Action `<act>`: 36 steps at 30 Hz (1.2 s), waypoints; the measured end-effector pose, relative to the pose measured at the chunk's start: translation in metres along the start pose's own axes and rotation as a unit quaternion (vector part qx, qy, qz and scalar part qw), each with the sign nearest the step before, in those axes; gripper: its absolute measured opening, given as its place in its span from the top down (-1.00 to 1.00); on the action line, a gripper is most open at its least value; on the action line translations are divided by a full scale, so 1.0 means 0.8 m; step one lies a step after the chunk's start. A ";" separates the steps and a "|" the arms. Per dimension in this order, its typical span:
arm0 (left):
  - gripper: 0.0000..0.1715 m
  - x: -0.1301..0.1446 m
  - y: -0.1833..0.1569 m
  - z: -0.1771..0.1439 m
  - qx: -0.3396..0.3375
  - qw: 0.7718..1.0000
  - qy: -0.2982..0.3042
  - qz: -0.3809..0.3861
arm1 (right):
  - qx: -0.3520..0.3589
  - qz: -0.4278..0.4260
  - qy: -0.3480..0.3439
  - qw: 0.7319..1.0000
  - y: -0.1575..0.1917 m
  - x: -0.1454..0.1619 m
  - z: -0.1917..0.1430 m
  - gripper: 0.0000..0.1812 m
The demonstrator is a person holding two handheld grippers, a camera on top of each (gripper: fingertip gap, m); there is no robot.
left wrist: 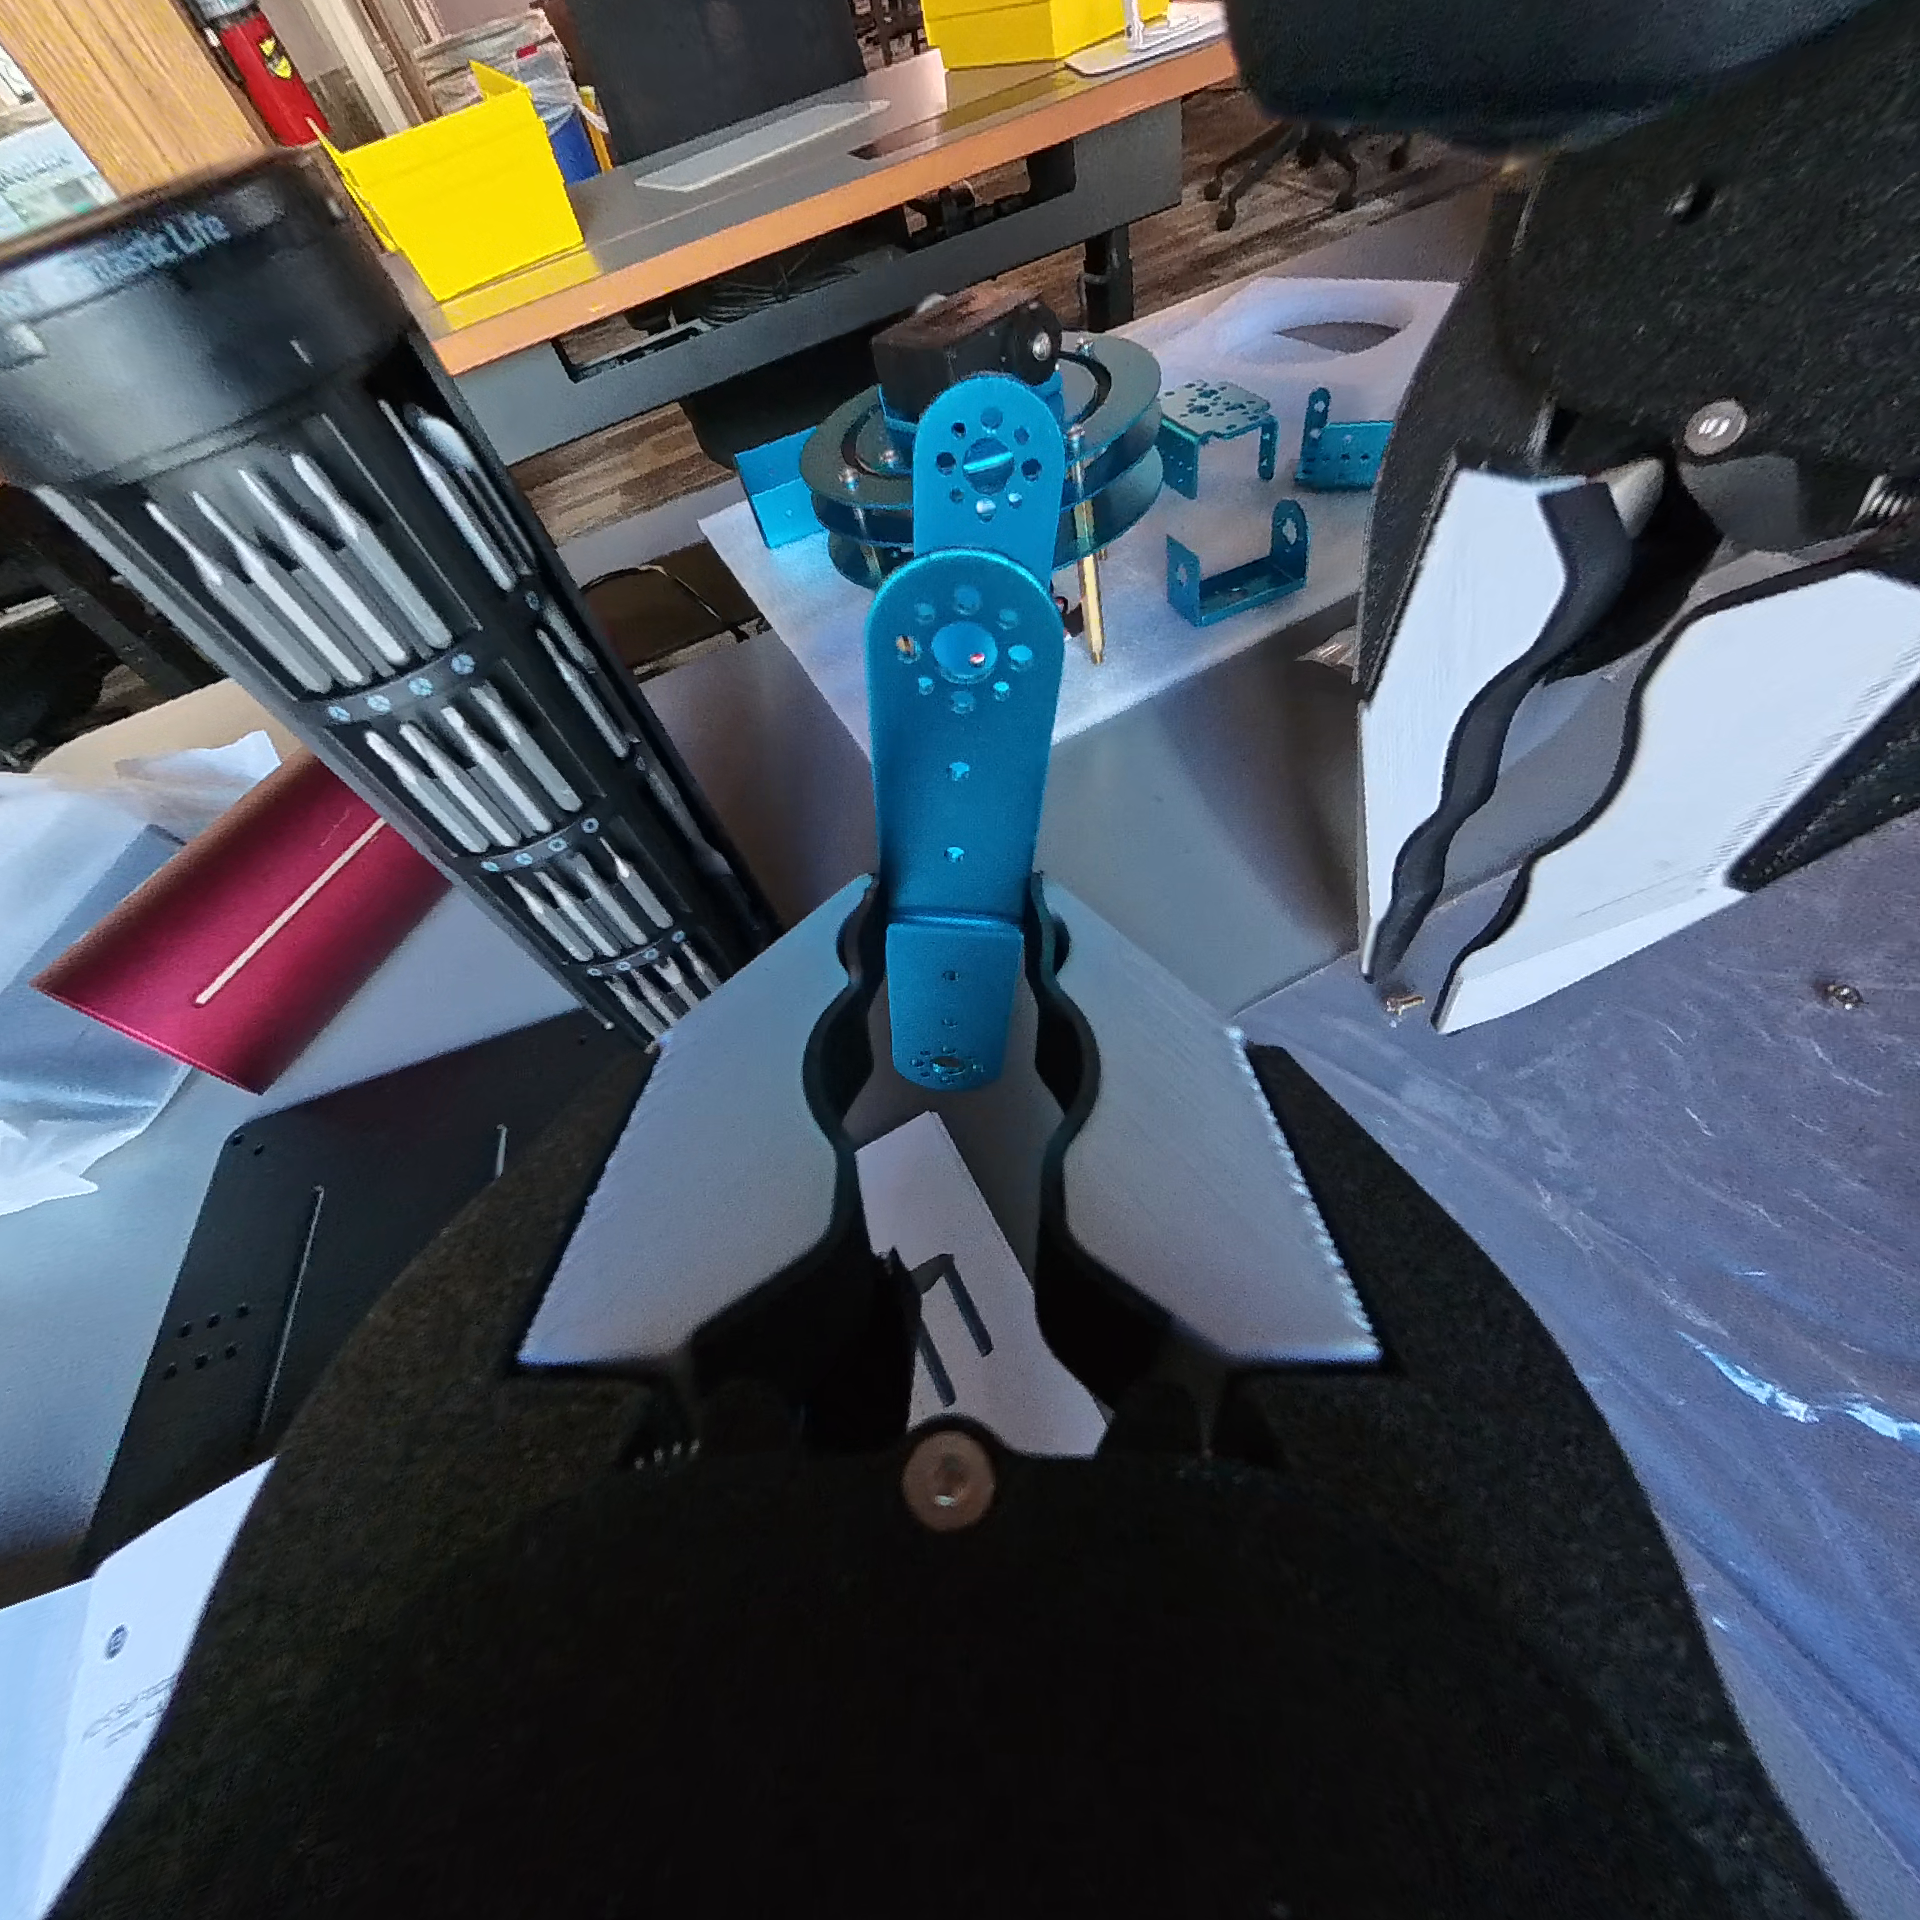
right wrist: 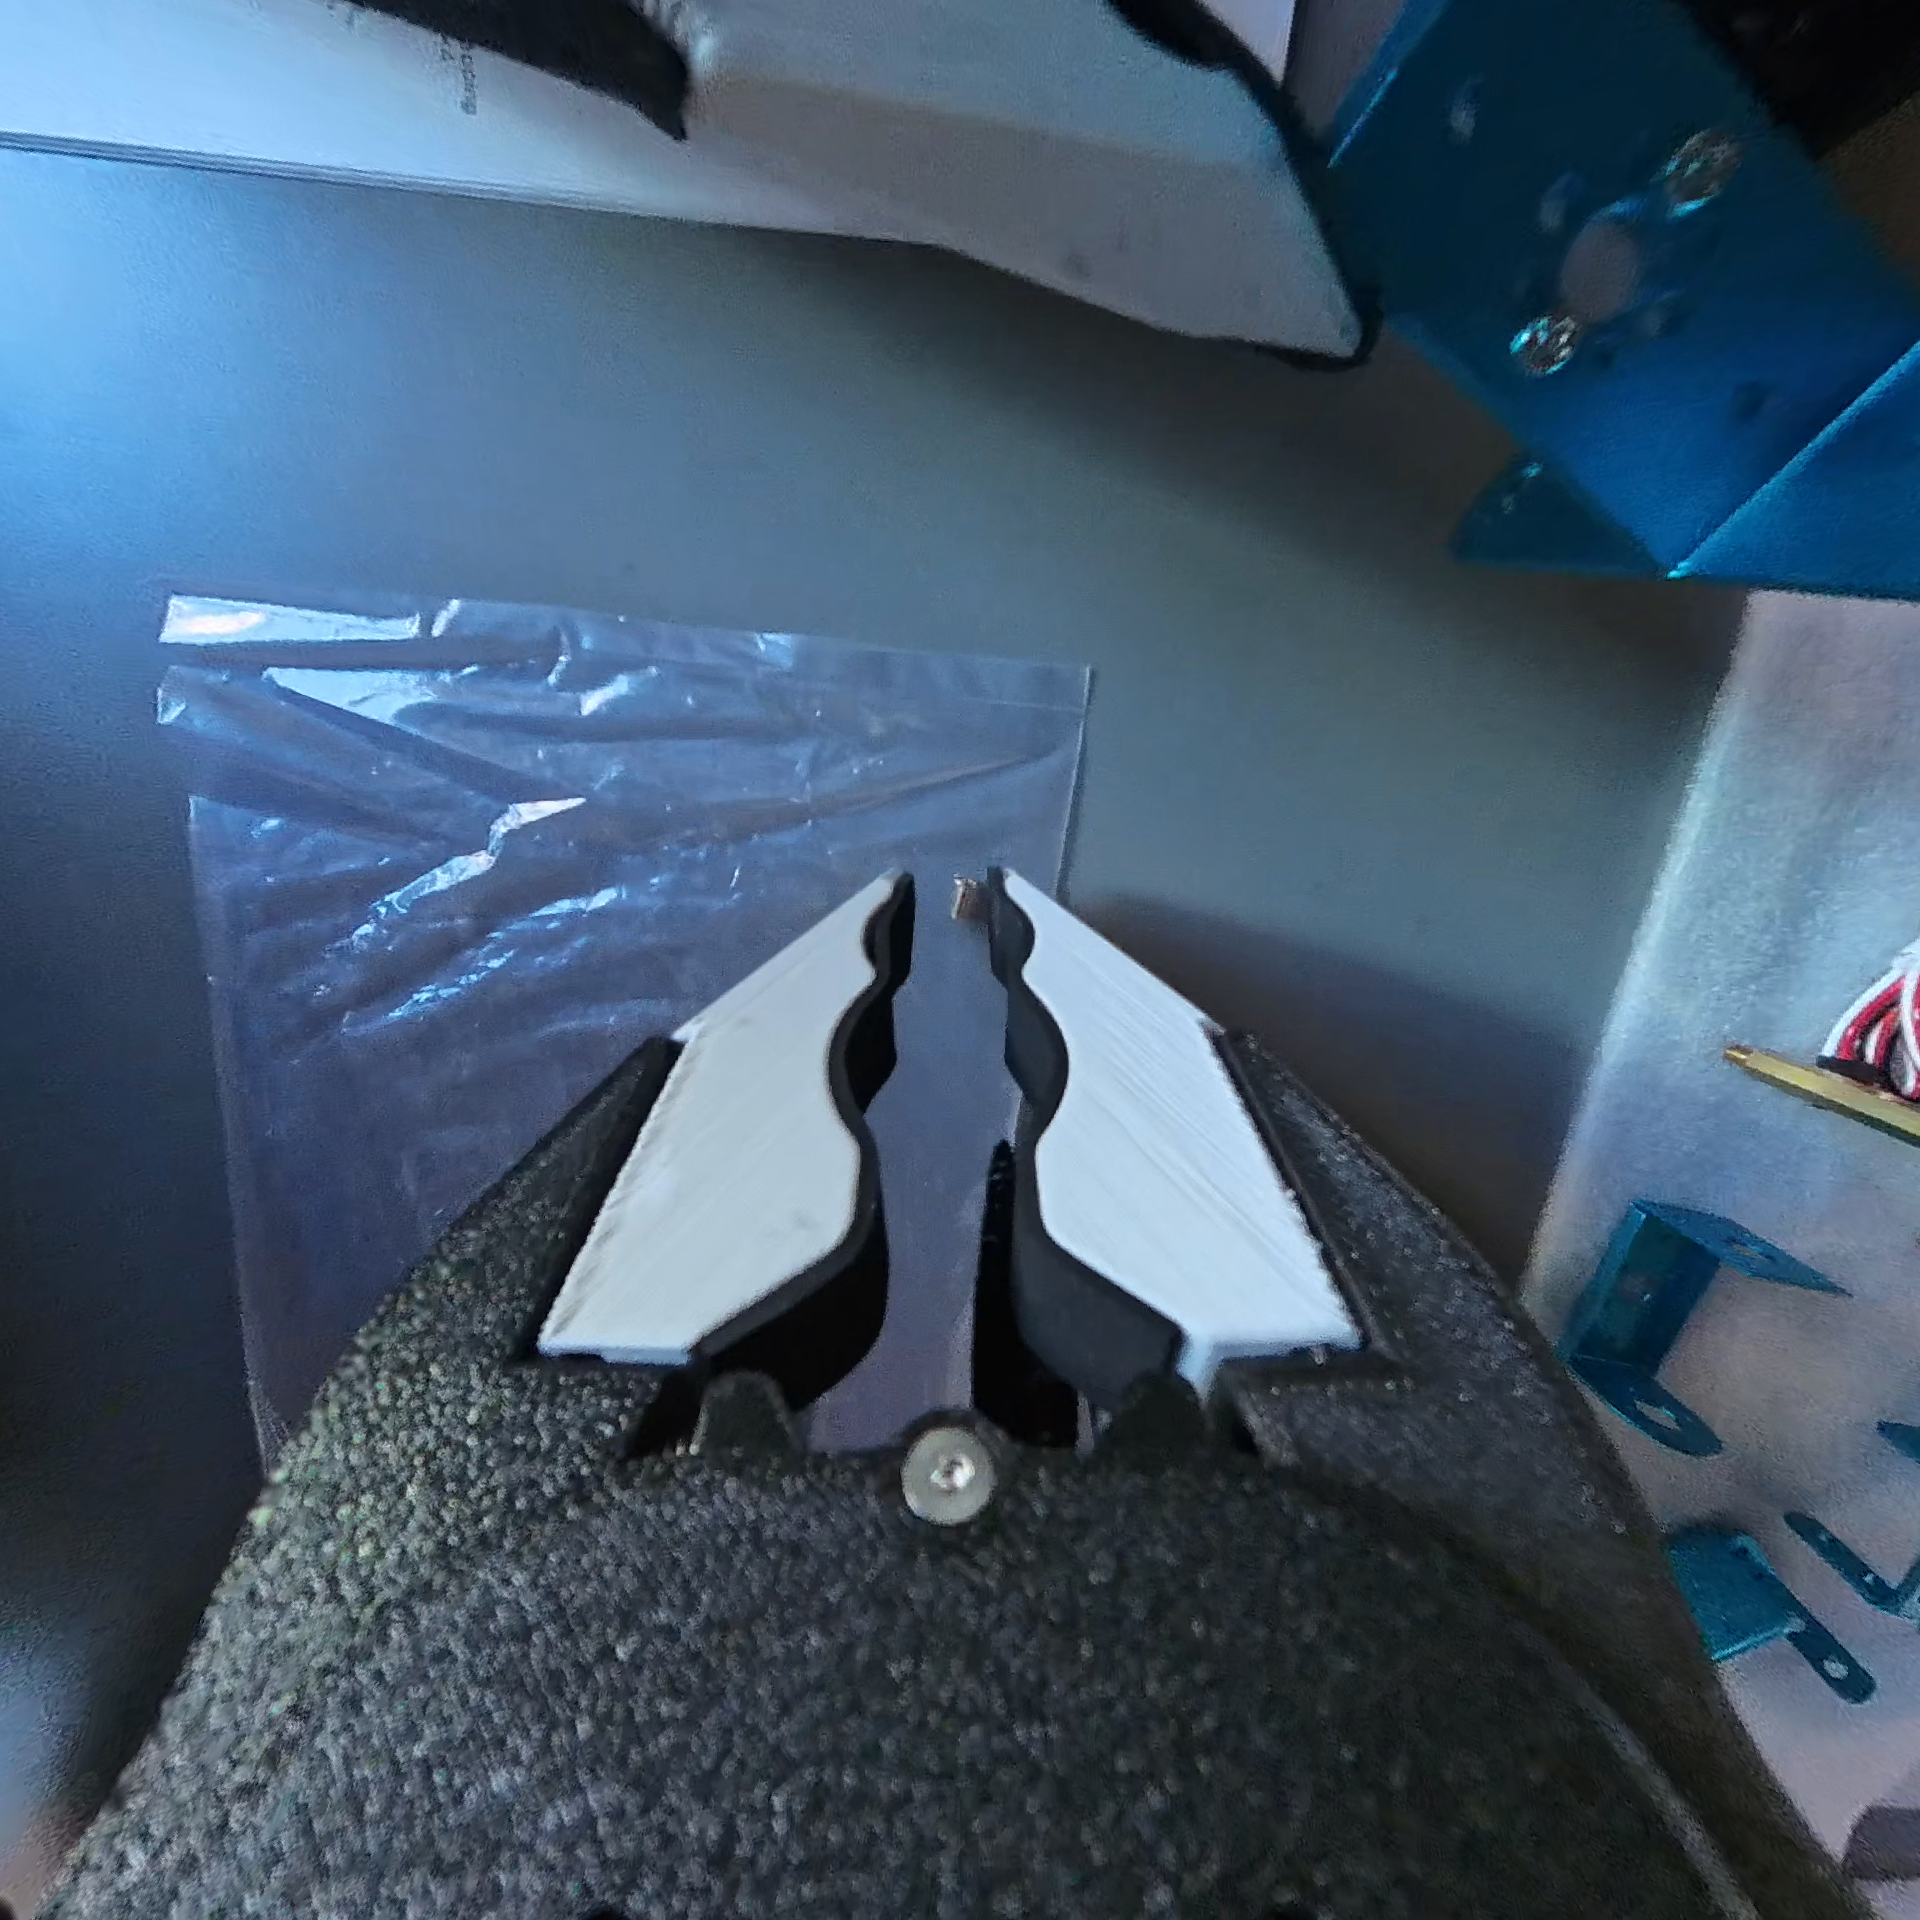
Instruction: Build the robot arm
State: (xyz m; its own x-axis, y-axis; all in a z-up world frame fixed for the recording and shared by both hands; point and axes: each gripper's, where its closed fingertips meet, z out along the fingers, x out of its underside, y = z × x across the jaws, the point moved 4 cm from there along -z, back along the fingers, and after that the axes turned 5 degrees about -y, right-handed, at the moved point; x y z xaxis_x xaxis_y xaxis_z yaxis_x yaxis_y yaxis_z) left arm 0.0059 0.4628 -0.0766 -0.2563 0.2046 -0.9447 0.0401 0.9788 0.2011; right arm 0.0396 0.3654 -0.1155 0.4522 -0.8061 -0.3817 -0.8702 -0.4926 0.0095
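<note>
My left gripper (left wrist: pixel 951 894) is shut on a long blue metal bracket (left wrist: pixel 961 727) with holes, holding it upright above the table. In the right wrist view the bracket (right wrist: pixel 1621 312) shows at the top right, beside a left finger (right wrist: pixel 987 177). My right gripper (right wrist: pixel 951 878) points down at the dark mat (right wrist: pixel 1299 675), jaws a little apart. A tiny screw (right wrist: pixel 966 899) lies between its tips, close to the right finger, at the edge of a clear plastic bag (right wrist: pixel 623 831). The left wrist view shows the right gripper (left wrist: pixel 1418 997) over that screw (left wrist: pixel 1403 1003).
A black screwdriver-bit stand (left wrist: pixel 312 582) rises at the left, with a magenta case (left wrist: pixel 239 914) below it. A blue round base with a black servo (left wrist: pixel 987 447) and small blue brackets (left wrist: pixel 1236 582) sit on white foam (left wrist: pixel 1195 665). Another screw (left wrist: pixel 1844 994) lies on the mat. The right gripper is farther from the magenta case (left wrist: pixel 239 914), some 30 cm, than the left, some 20 cm.
</note>
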 end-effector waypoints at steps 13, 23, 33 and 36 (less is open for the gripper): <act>0.71 -0.003 -0.003 -0.002 0.018 1.000 -0.007 -0.004 | -0.008 -0.014 0.009 1.000 0.003 0.003 0.012 0.97; 0.71 -0.016 -0.020 -0.007 0.104 0.989 -0.050 -0.094 | 0.089 0.038 -0.415 0.905 -0.011 -0.059 -0.091 0.98; 0.71 -0.017 -0.027 -0.007 0.144 0.977 -0.050 -0.148 | 0.131 0.118 -0.476 0.861 -0.029 -0.061 -0.072 0.98; 0.71 -0.017 -0.027 -0.007 0.143 0.978 -0.047 -0.142 | 0.117 0.130 -0.474 0.863 -0.032 -0.060 -0.067 0.98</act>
State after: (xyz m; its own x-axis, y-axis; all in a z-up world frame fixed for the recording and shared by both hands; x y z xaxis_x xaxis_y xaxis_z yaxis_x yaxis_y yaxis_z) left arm 0.0031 0.4387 -0.0670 -0.2073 -0.0879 -0.9743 0.2519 0.9576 -0.1400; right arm 0.0505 0.3989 -0.0477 -0.0316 -0.1945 -0.9804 -0.9840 -0.1663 0.0647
